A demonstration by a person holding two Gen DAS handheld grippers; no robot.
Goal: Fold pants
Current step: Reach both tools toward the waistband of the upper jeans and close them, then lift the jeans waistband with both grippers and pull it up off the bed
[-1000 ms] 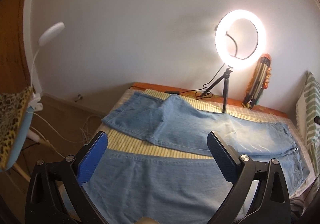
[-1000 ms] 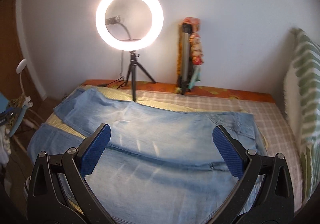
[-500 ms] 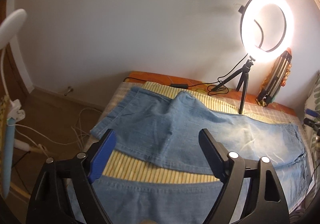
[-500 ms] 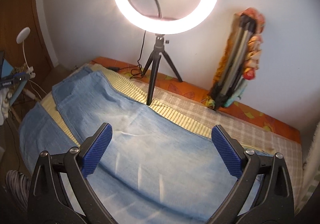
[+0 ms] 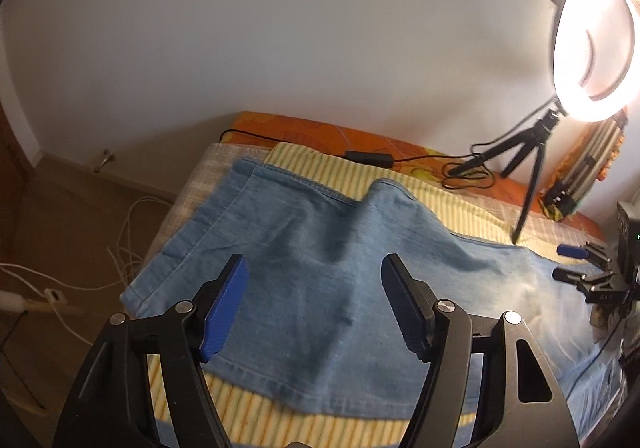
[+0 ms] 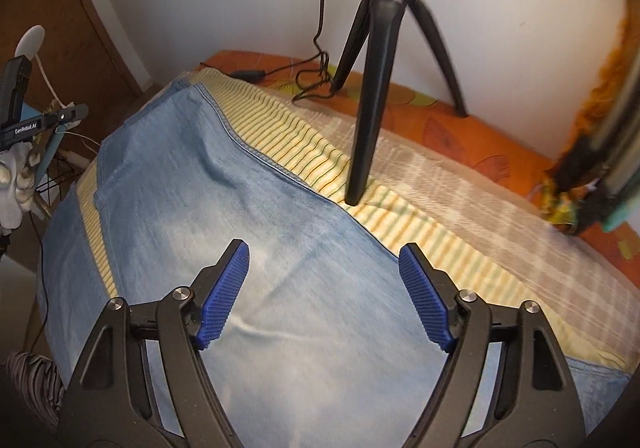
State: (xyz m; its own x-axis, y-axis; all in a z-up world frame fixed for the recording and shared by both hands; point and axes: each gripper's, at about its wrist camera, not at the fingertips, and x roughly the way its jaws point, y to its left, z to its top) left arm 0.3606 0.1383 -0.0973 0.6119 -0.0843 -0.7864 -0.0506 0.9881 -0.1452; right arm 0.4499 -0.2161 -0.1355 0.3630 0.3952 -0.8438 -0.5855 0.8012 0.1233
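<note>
Now both claws, the left gripper (image 5: 312, 300) and right gripper (image 6: 324, 288), are being lowered toward the jeans (image 5: 320, 268), jaws narrowing yet empty, apparently for a grasp.

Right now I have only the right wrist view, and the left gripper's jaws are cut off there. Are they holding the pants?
Observer: No. The left gripper is open over the pants; its jaws have just been closing, with nothing pinched between them.
Operator: My view stops at the tripod's head. Is the lamp on?
Observer: Yes, the ring light on the tripod is glowing.
</note>
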